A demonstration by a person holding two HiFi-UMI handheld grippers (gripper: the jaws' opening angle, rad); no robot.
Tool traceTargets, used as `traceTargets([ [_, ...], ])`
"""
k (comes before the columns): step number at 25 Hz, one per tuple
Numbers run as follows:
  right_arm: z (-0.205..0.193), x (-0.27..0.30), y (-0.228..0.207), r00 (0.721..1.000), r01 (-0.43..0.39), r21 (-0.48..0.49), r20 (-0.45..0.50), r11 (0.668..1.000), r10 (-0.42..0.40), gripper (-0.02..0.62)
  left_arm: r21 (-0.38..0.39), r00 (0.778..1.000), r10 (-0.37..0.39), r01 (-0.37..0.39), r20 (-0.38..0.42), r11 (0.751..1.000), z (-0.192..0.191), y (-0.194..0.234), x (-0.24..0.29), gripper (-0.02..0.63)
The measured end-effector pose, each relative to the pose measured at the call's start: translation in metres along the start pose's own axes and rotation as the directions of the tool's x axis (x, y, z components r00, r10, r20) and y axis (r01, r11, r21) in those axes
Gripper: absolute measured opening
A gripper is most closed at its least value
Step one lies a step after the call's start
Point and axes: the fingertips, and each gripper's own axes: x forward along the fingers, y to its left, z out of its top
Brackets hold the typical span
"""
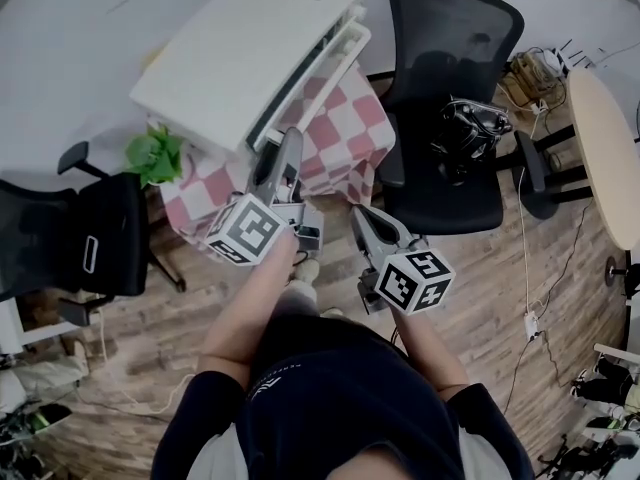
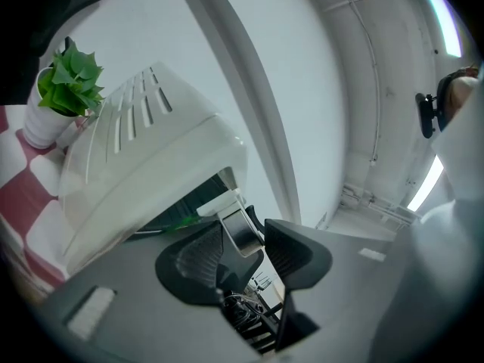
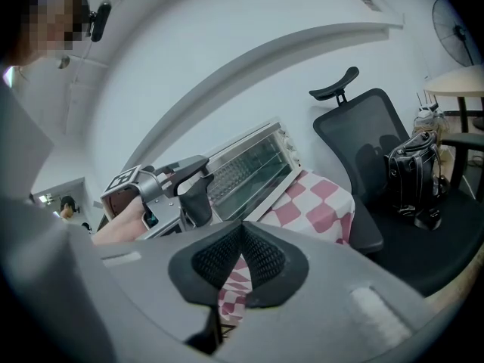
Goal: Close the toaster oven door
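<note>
One white toaster oven sits on a red-checked tablecloth, beside one potted plant and between two black office chairs. The left gripper has its jaws apart around the door handle, the pads not pressing. The right gripper hangs near, closed and empty. Whether the door is fully closed is hard to make out.

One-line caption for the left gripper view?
Left gripper, jaws apart, around the white toaster oven's metal door handle; potted plant beyond.
</note>
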Motion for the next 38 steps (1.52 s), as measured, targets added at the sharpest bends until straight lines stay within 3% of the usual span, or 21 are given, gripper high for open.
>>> traceTargets([
  [4,0.001,0.003,0.001,1.000,-0.003,-0.005,0.001,1.000,0.003,0.002,-0.017,1.000,0.012,-0.012,0.005,1.000,0.001,0.006,0.000,0.184],
  [10,0.000,0.001,0.000,1.000,0.005,0.002,0.003,1.000,-0.005,0.002,0.094,0.999,0.032,-0.034,0.029,0.995,0.011,0.008,-0.006,0.172],
  [18,-0.001,-0.007,0.002,1.000,0.021,0.004,0.022,1.000,-0.021,0.002,0.129,1.000,0.015,-0.012,-0.023,0.992,0.003,0.004,-0.013,0.150],
  [24,0.002,-0.019,0.000,0.997,0.046,0.021,0.064,0.999,-0.048,0.002,0.260,0.996,0.004,0.018,-0.084,0.965,-0.008,-0.006,-0.026,0.117],
  [34,-0.007,-0.039,0.007,0.992,0.088,0.006,0.091,0.996,-0.088,0.002,0.349,0.989,0.013,0.041,-0.149,0.936,-0.017,-0.010,-0.058,0.004],
  [38,-0.010,-0.046,0.013,0.990,0.095,0.002,0.104,0.996,-0.094,0.002,0.419,0.982,0.005,0.075,-0.187,0.905,-0.018,-0.017,-0.073,-0.002],
])
